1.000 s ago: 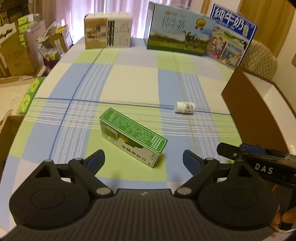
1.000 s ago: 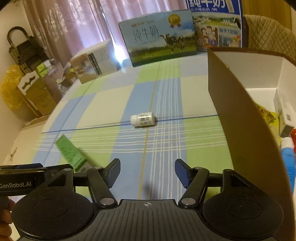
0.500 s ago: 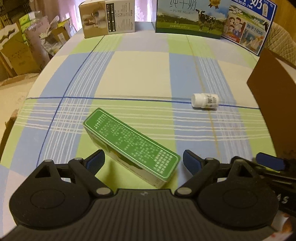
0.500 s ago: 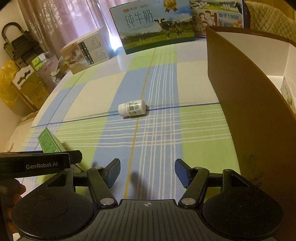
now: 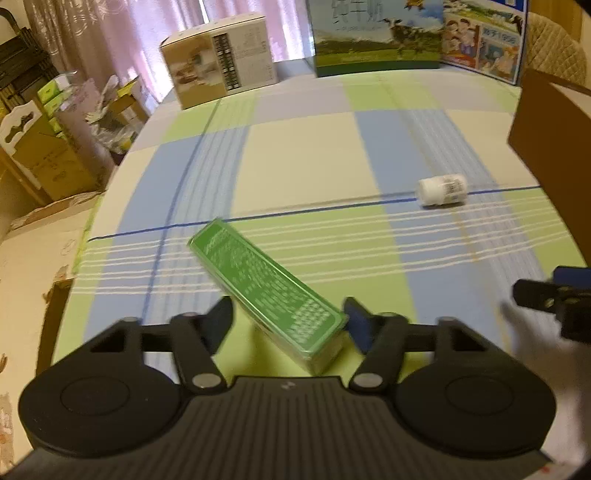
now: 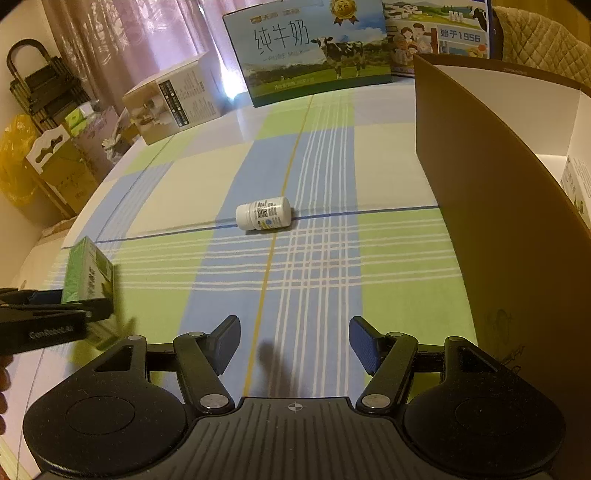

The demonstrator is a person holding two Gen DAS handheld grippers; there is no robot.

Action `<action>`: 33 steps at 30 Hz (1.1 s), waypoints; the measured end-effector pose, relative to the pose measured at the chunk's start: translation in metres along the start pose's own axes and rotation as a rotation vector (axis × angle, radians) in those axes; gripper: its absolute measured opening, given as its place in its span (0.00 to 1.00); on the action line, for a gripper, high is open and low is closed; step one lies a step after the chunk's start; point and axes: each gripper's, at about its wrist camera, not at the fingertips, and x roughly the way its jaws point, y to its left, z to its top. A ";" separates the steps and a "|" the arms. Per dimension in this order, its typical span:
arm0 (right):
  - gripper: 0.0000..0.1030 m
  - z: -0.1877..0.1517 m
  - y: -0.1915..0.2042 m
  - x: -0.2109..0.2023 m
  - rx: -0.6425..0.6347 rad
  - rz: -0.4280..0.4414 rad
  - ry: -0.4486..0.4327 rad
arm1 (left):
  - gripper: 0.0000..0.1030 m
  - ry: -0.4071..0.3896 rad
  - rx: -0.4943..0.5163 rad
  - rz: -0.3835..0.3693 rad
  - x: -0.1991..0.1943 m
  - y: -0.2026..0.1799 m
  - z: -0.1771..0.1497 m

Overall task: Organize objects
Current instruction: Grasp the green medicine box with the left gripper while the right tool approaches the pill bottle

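Closing the left gripper [image 5: 288, 319] around the near end of the green box [image 5: 266, 288] lying slantwise on the checked cloth [image 5: 310, 147], apparently for the brown carton [image 6: 491, 206], while keeping the right gripper [image 6: 293, 343] half-open, empty, facing the bottle [image 6: 263, 213].

You've got 1 green box [image 5: 266, 291], 1 white bottle [image 6: 263, 213], 1 brown open carton [image 6: 491, 206], 2 milk cartons – green one [image 6: 314, 51] & blue one [image 6: 439, 33] – plus 1 beige box [image 5: 221, 62] at the far edge, & 2 grippers: left [image 5: 288, 323], right [image 6: 294, 345]
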 end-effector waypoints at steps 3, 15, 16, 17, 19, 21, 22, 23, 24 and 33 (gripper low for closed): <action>0.60 -0.001 0.000 0.001 -0.005 -0.001 0.004 | 0.51 0.031 -0.031 0.015 0.003 0.015 -0.003; 0.60 -0.005 0.003 0.005 -0.031 0.003 0.019 | 0.70 -0.009 -0.113 0.018 0.007 0.046 0.004; 0.60 -0.005 0.003 0.005 -0.031 0.002 0.017 | 0.68 -0.006 -0.114 0.017 0.010 0.045 0.005; 0.60 -0.005 0.003 0.005 -0.030 0.003 0.016 | 0.66 0.002 -0.115 0.016 0.013 0.046 0.006; 0.60 -0.005 0.004 0.006 -0.023 0.004 0.011 | 0.60 0.015 -0.117 0.013 0.017 0.045 0.005; 0.60 -0.004 0.005 0.008 -0.023 0.009 0.003 | 0.48 0.026 -0.112 0.010 0.021 0.046 0.005; 0.60 -0.003 0.007 0.010 -0.030 0.006 -0.003 | 0.38 0.027 -0.110 0.006 0.023 0.046 0.005; 0.60 -0.001 0.009 0.013 -0.040 0.001 -0.008 | 0.36 0.028 -0.110 -0.001 0.024 0.046 0.006; 0.60 0.002 0.012 0.016 -0.050 -0.005 -0.014 | 0.28 0.026 -0.110 -0.003 0.025 0.046 0.007; 0.60 0.031 0.034 0.047 -0.107 -0.051 -0.091 | 0.26 -0.013 -0.110 0.007 0.038 0.051 0.018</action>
